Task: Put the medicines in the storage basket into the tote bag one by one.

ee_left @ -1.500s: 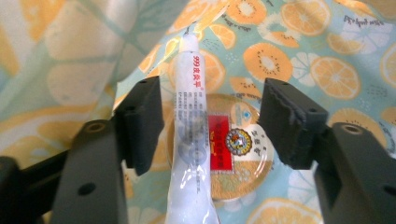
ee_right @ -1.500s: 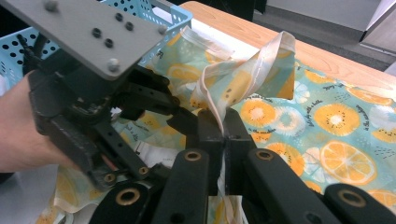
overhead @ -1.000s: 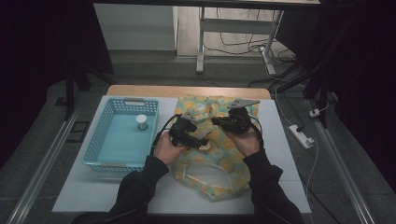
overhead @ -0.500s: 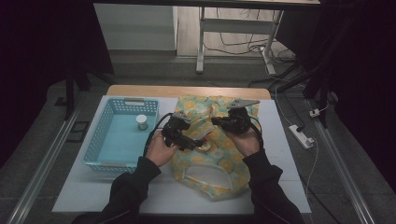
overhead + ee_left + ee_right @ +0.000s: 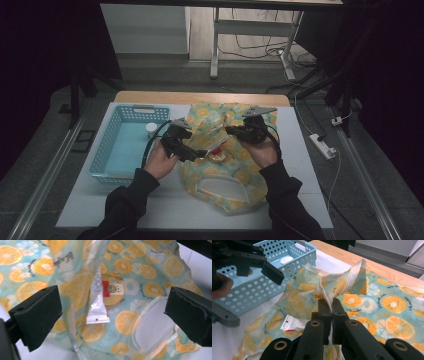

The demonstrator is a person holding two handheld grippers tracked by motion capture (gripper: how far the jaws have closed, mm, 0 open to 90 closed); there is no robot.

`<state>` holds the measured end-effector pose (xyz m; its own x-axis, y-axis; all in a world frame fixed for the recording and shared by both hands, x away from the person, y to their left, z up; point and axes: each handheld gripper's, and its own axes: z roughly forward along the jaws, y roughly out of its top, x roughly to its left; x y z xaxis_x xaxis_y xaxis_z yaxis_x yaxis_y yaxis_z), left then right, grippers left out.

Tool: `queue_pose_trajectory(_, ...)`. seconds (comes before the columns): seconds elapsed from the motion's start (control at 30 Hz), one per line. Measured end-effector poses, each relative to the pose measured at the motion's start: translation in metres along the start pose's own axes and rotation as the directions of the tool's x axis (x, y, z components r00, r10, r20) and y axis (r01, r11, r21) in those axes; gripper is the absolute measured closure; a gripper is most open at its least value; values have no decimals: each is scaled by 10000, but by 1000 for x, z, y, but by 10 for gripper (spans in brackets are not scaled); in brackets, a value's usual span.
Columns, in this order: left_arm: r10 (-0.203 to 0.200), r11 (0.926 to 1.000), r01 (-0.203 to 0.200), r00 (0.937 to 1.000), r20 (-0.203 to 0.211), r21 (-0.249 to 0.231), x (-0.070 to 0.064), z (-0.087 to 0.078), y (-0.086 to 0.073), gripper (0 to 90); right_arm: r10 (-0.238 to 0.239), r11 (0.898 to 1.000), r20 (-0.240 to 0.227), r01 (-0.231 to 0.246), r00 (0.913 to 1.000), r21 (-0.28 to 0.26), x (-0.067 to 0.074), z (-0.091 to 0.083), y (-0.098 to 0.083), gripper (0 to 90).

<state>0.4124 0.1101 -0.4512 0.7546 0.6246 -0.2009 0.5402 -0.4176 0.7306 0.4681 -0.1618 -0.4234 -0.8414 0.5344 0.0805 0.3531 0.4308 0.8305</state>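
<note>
A lab-like workroom: bare table [image 5: 125,210], power strip [image 5: 322,145], floor cables [image 5: 250,47].

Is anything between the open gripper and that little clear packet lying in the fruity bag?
Nothing visible. The left gripper is open, its jaws just widened, and the small clear packet lies uncovered ahead inside the fruit-print bag. The right gripper pinches the bag's edge up, off to the side.

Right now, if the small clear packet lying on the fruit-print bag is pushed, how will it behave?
The small clear packet looks thin and flat, so it is probably light and floppy. Its glossy film may slide easily on the fruit-print bag. It seems unlikely to roll, but the bag, pinched up by the right gripper, could shift under it.
</note>
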Motion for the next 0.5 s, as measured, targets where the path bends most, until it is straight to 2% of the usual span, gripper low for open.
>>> queue_pose_trajectory(0.3,-260,9996,259,9996,-134,-63,12,-13,-9,10,32,10000,27,-32,10000,-1,-1,0,0,897)
queue_pose_trajectory(0.5,-335,9994,335,9994,-31,-102,23,-24,-17,12,31,10000,29,-31,10000,-14,0,1,0,897)
